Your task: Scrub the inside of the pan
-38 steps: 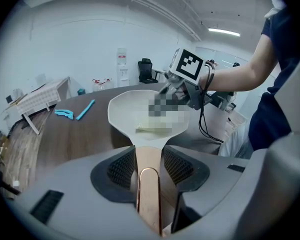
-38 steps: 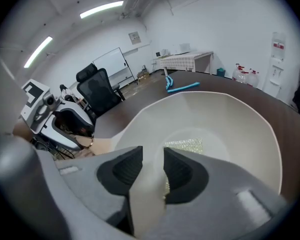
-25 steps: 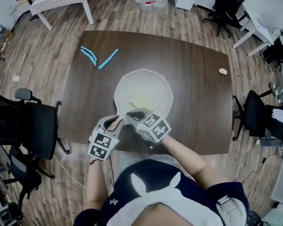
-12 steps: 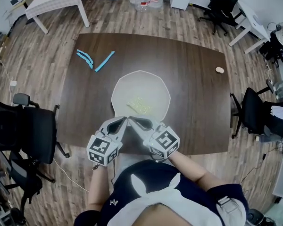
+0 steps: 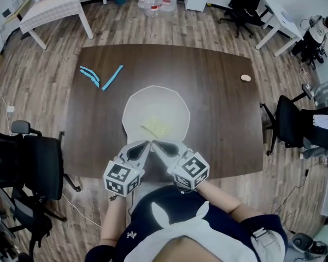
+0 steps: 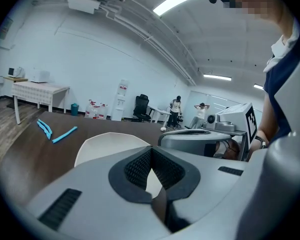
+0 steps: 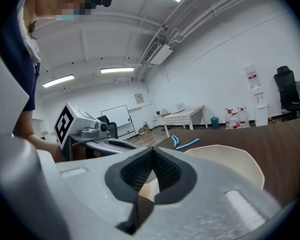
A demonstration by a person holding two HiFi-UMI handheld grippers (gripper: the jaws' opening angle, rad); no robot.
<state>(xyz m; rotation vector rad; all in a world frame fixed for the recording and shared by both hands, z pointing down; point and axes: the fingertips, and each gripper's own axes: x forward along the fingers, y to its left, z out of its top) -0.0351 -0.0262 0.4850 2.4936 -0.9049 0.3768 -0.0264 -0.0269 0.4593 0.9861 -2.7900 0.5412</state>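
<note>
Pan [image 5: 169, 105]: one unit, white to cream, shallow, with a many-sided outline. It sits on the dark brown table [image 5: 224, 119], close to the near edge and about midway along it. One pale yellow-green patch [image 5: 157, 126] lies on the pan floor toward its 6 o'clock side; what it is cannot be told.

Left gripper [image 5: 147, 143]: jaws clenched, pads pressed flat together, nothing between them. The left gripper view confirms this at the tips [image 6: 151, 156].

Right gripper [image 5: 154, 143]: jaws likewise clenched and empty, as its own view shows [image 7: 153, 156].

Position of the two grippers: tips nearly meeting each other in a V, at the pan's 6 o'clock rim. Whether they touch the rim cannot be told. Each gripper carries one marker cube, and each is held by one hand.

Other items on the table, taken from the pan:
- 10 o'clock, well apart: one straight blue bar [image 5: 112, 77] and, just beside it, one curved blue pair [image 5: 89, 75] lying together.
- 2 o'clock, near the far right edge: one small round beige object [image 5: 245, 78].

Around the table: one black office chair [image 5: 27, 160] at 9 o'clock and one black chair [image 5: 288, 125] at 3 o'clock, both on the wood-plank floor [image 5: 54, 70].
</note>
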